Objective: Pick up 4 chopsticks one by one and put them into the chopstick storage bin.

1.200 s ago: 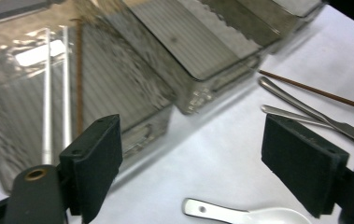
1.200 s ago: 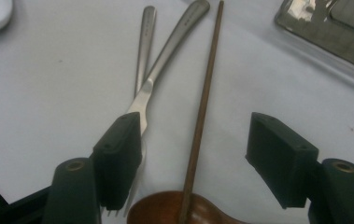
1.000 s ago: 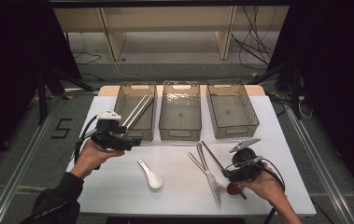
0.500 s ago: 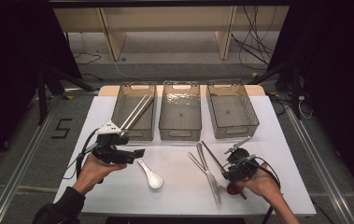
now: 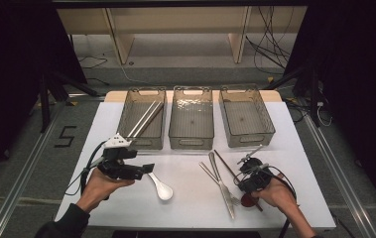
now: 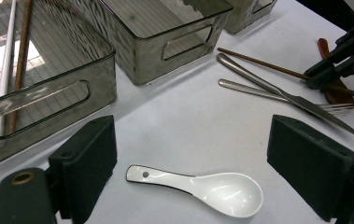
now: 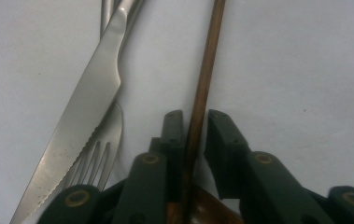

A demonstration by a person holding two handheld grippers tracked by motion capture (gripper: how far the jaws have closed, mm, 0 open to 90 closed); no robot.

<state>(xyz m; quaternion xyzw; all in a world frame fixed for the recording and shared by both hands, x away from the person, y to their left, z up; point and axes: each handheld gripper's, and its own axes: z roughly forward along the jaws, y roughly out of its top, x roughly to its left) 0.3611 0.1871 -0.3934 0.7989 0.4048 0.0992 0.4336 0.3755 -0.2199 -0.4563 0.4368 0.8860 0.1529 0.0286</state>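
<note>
1. Right gripper [image 7: 194, 123], low in the right gripper view: its jaws have just been closing and now pinch the brown chopstick [image 7: 206, 70] between the pads.
2. Left gripper [image 6: 191, 163] stands wide open around the white ceramic spoon [image 6: 202, 189], not touching it.
3. Knife [image 5: 220, 178] and fork [image 5: 223, 191] are unsorted at centre; only the upper-left bin [image 5: 126, 134] holds chopsticks.

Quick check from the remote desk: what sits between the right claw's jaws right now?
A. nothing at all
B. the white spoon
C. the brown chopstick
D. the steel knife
C. In the right gripper view the right claw has its jaws closed in on the brown chopstick, with the knife and fork lying off to one side.
</note>
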